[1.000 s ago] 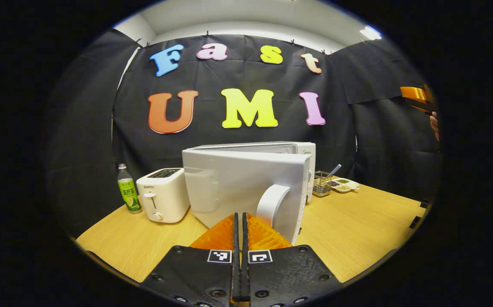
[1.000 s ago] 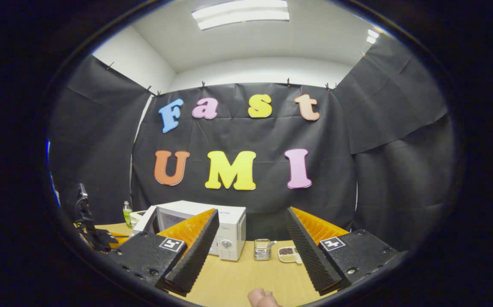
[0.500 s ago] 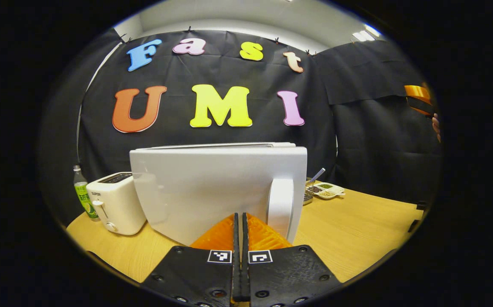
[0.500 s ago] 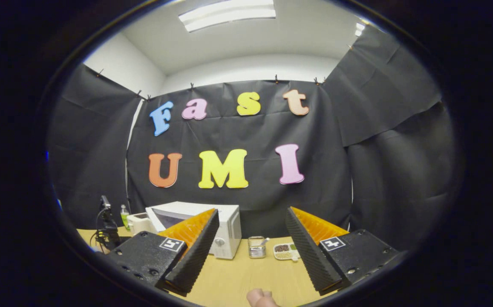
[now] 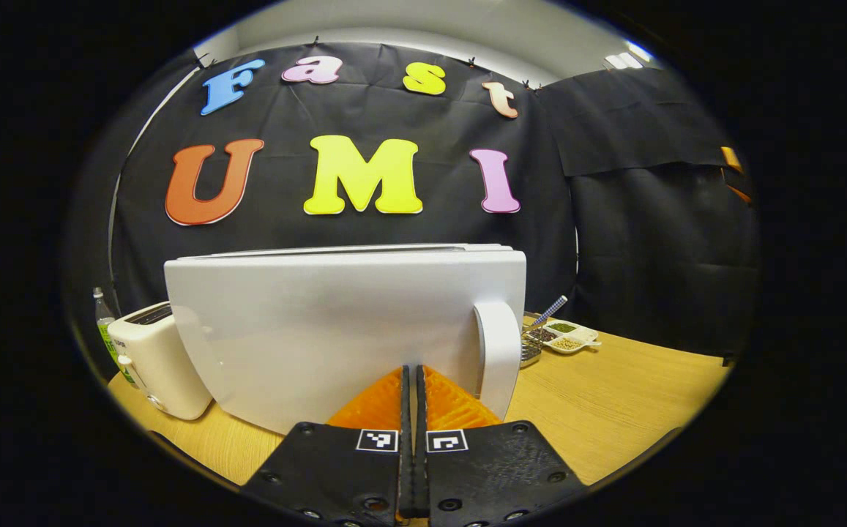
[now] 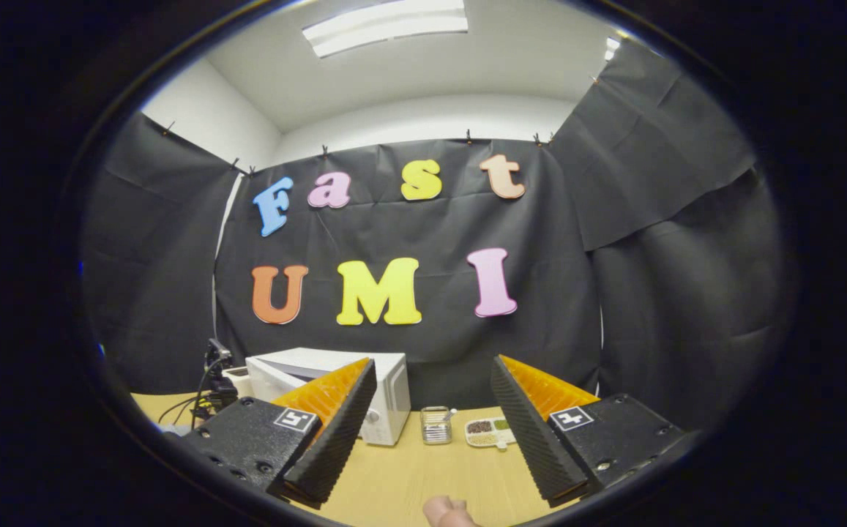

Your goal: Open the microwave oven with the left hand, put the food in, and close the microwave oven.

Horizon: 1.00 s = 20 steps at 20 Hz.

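Observation:
The white microwave's door (image 5: 335, 329) spreads broad and close in the left gripper view, almost flat against the body, whose top edge shows just above it. Its curved handle (image 5: 501, 359) stands at the door's right end. My left gripper (image 5: 413, 369) is shut, nothing between its fingers, with its tips at the door face just left of the handle. In the right gripper view the microwave (image 6: 390, 388) sits farther off on the table. My right gripper (image 6: 432, 362) is held above the table, open, nothing between its fingers. A fingertip (image 6: 449, 512) shows at the bottom.
A white toaster (image 5: 152, 359) and a green bottle (image 5: 105, 326) stand left of the microwave. To its right are a wire basket (image 6: 435, 424) with a spoon and a sectioned dish (image 6: 489, 432). Bare wooden table (image 5: 613, 395) lies at the front right.
The door has swung from half open to nearly against the microwave's body, with my shut left gripper following it forward. The right gripper has barely moved.

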Tool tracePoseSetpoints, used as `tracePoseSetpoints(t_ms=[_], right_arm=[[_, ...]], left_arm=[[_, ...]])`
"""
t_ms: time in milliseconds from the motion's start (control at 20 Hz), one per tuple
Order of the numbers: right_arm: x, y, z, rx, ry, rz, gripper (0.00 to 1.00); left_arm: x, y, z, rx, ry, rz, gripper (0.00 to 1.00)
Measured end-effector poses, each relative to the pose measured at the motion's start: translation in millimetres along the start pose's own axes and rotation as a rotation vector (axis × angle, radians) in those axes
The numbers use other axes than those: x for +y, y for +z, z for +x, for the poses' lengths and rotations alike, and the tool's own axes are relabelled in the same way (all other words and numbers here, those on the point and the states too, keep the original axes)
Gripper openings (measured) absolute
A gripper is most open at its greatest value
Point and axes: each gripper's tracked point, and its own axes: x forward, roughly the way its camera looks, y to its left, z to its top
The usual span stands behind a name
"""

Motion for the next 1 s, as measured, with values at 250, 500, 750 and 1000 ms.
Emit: tracePoseSetpoints(t_ms=[250, 500, 750, 1000], right_arm=[[-12, -13, 3, 0.018, -0.022, 0.006, 1.00], [-28, -19, 6, 0.034, -0.059, 0.002, 0.92], [-31, -29, 1, 0.059, -0.070, 0.021, 0.91], [-33, -33, -12, 0.096, -0.093, 0.040, 0.92]], left_arm=[[-1, 0, 43, 0.020, 0.010, -0.045, 0.00], [3, -4, 84, 0.077, 0.030, -0.081, 0.00], [3, -2, 89, 0.101, 0.049, -0.071, 0.00], [4, -3, 87, 0.120, 0.098, -0.028, 0.00]])
